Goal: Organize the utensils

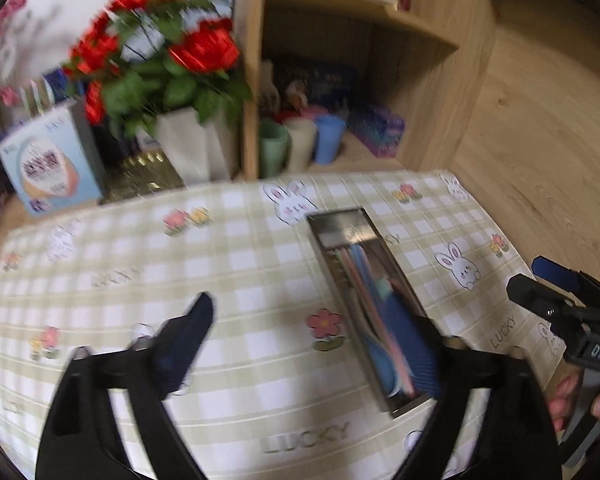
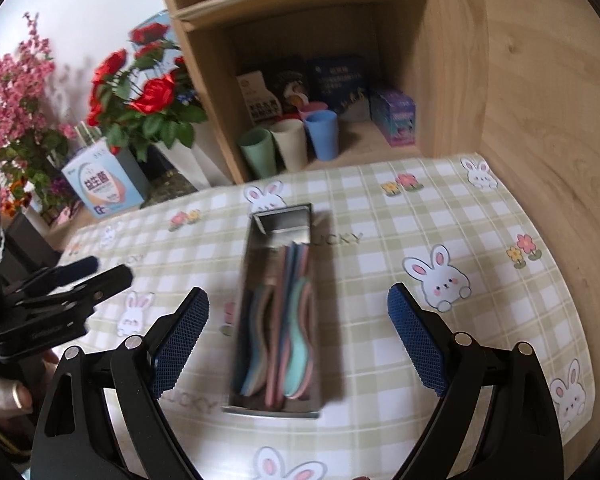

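The pastel utensils [image 2: 286,320] lie bunched lengthwise in the narrow metal tray [image 2: 260,410] at the middle of the checked worktop [image 2: 419,216]. Both the left gripper [image 1: 311,344] and the right gripper [image 2: 298,340] hover above it, fingers spread wide and empty. A careless sweep could knock the light tray askew or tip handles over its rim

Black tool [image 2: 298,340] arms, blue mesh-textured pads [image 2: 182,344], silver screws [image 2: 132,343]
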Action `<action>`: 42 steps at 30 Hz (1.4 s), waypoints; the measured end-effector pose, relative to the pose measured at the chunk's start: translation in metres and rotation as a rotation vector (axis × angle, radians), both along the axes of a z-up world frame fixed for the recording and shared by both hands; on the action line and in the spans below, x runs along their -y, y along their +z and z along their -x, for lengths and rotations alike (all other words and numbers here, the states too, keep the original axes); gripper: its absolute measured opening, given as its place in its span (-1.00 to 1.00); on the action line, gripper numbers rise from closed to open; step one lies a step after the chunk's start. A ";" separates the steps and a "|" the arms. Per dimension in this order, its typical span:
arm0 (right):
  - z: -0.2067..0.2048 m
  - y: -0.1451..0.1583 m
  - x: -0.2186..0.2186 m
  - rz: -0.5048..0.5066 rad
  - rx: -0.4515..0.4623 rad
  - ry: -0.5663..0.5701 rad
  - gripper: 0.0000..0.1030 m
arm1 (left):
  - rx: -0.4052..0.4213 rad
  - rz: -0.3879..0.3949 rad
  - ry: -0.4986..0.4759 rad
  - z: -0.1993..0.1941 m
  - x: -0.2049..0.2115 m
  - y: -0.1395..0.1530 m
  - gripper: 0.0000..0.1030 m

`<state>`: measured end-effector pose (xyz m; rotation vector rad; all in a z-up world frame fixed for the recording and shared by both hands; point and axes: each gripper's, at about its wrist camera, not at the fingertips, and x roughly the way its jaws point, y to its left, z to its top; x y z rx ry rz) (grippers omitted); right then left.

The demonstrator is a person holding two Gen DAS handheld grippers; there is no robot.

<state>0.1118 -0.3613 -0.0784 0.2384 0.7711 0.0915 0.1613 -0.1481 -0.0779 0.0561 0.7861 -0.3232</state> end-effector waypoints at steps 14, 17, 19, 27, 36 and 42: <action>0.040 0.044 -0.060 -0.007 0.100 0.028 0.71 | 0.188 -0.023 0.077 0.074 -0.103 0.063 0.88; 0.048 0.050 -0.067 -0.009 0.114 0.023 0.71 | 0.213 -0.026 0.098 0.088 -0.118 0.070 0.88; 0.054 0.052 -0.073 0.003 0.119 0.022 0.71 | 0.227 -0.035 0.117 0.096 -0.125 0.072 0.88; 0.064 0.054 -0.090 0.060 0.125 0.030 0.71 | 0.242 -0.004 0.181 0.113 -0.155 0.074 0.88; 0.067 0.053 -0.101 0.095 0.132 0.034 0.71 | 0.266 -0.017 0.209 0.119 -0.162 0.070 0.88; 0.069 0.055 -0.102 0.103 0.143 0.031 0.71 | 0.271 -0.016 0.207 0.122 -0.163 0.070 0.88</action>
